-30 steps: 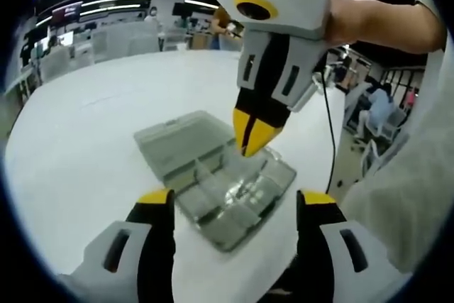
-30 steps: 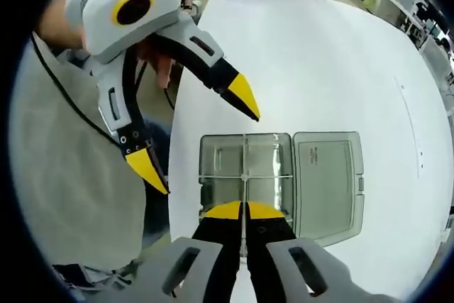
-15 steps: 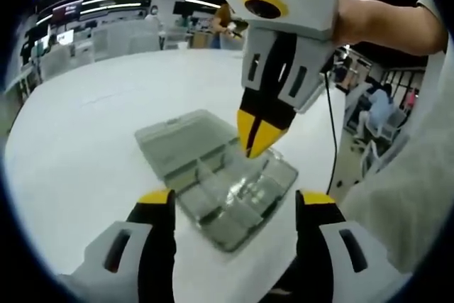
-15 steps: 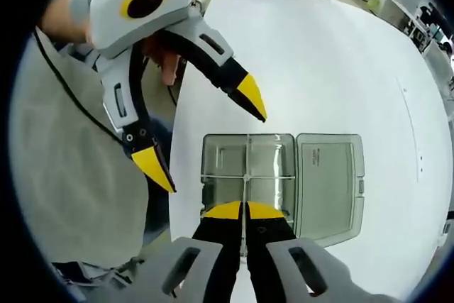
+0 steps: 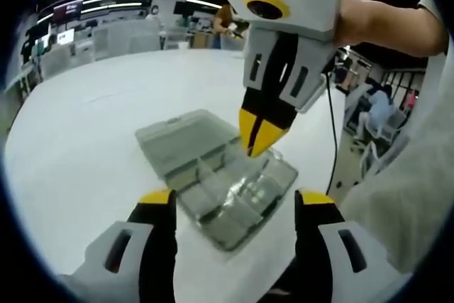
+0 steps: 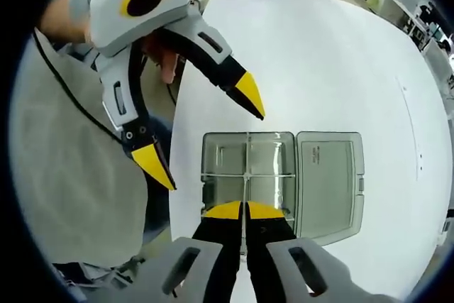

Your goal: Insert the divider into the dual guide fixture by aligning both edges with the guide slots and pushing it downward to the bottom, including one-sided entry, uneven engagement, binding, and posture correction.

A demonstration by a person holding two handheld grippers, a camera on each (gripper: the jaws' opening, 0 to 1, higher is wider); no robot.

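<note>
A clear plastic compartment box (image 6: 207, 175) lies on the white table (image 6: 319, 54), its lid (image 6: 328, 175) folded open flat beside it. My right gripper (image 6: 243, 211) is shut on a thin clear divider (image 6: 245, 161) that runs along the box's middle line; how deep it sits I cannot tell. In the left gripper view the right gripper (image 5: 257, 140) comes down from above, tips over the box (image 5: 220, 189). My left gripper (image 5: 235, 202) is open and holds nothing, near the box's edge. In the right gripper view the left gripper (image 6: 201, 131) hovers beside the box.
The table edge (image 6: 177, 140) runs close to the box, with a person's pale clothing (image 6: 78, 196) just beyond it. A black cable (image 5: 330, 140) hangs from the right gripper. Desks and chairs (image 5: 106, 40) stand far behind the table.
The right gripper has turned slightly more upright over the box, still shut on the divider. The left gripper stays open and has barely shifted.
</note>
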